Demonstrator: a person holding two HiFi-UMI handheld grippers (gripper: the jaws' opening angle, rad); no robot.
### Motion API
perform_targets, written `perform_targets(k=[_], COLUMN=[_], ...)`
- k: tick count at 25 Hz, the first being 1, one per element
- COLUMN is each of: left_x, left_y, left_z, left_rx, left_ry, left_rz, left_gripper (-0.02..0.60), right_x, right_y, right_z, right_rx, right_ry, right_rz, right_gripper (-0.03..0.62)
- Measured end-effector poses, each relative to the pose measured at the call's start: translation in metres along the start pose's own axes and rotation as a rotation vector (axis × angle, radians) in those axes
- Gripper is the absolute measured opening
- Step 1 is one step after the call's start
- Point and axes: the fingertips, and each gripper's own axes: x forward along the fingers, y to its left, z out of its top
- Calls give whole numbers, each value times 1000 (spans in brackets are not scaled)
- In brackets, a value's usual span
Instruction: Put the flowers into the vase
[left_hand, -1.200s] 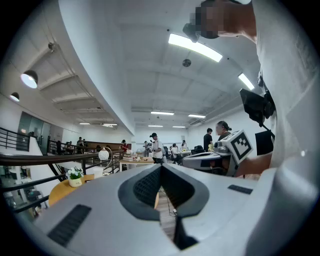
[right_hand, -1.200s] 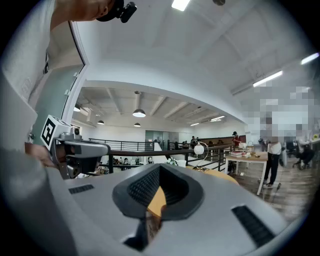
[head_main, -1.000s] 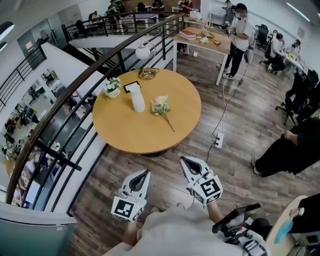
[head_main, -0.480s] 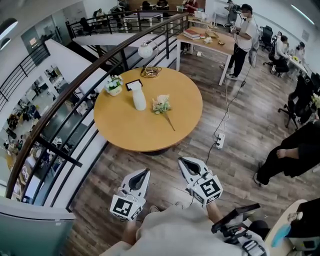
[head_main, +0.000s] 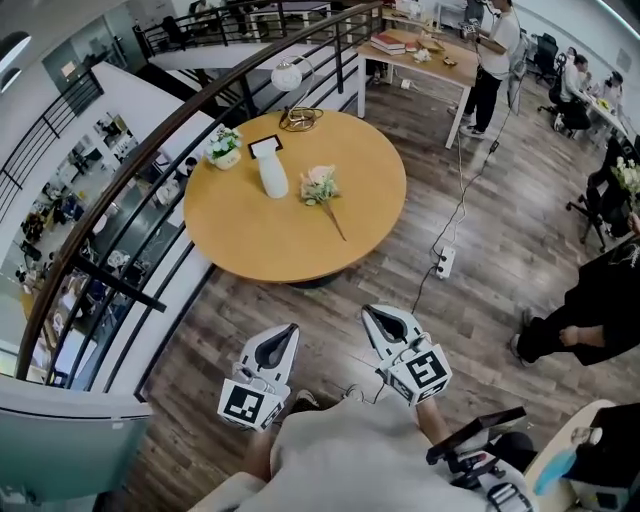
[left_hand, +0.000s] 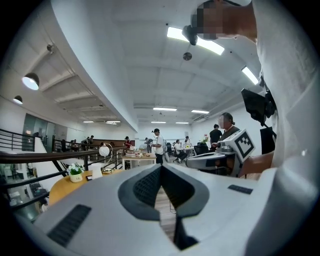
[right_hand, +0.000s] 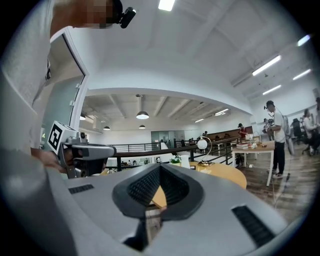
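A bunch of pale flowers (head_main: 320, 186) lies on the round wooden table (head_main: 290, 250), its stem pointing toward me. The white vase (head_main: 272, 173) stands upright just left of the flowers. Both grippers hover over the wooden floor, well short of the table's near edge. My left gripper (head_main: 290, 329) is shut and holds nothing, and my right gripper (head_main: 369, 313) is also shut and empty. In the left gripper view the jaws (left_hand: 161, 167) meet at the tip, with the vase (left_hand: 96, 171) far off. The right gripper (right_hand: 160, 166) points toward the table (right_hand: 225, 175).
A small potted plant (head_main: 224, 147), a black-framed card (head_main: 265, 146) and a globe lamp (head_main: 286, 75) stand at the table's far side. A curved railing (head_main: 150, 190) runs along the left. A power strip (head_main: 445, 262) lies on the floor. A seated person (head_main: 590, 320) is at the right.
The table now sits a little higher in the head view. Both grippers have shifted slightly and sit lower in the frame. Their jaws stayed shut.
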Motion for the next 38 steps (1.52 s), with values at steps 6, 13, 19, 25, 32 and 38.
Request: perform_targets(k=[6,13,19,25,32,38], left_x=[15,32,75,123,161,183], left_y=[-5,17,62,132,218,277], left_z=[-8,-17,-30,-34,-14,2], left_rx=[-3,-32,-43,-65,-28,-21], left_ry=[17,27,18,16,-33,-57], left_rz=[12,17,-16,-69,-77,-79], left_gripper=[6,6,6,6,6,6], right_x=[-2,27,75,153,248,311], right_y=[-8,-10,-37,-73,-90,-102], right_z=[-7,-12,-17,2,32,56], right_rx=[20,-1,-3,-25,-64,-91], right_ry=[-18,27,48,58,54,45], right_rz=[58,114,97,68,77,81], right_gripper=[9,9,9,9,9,9])
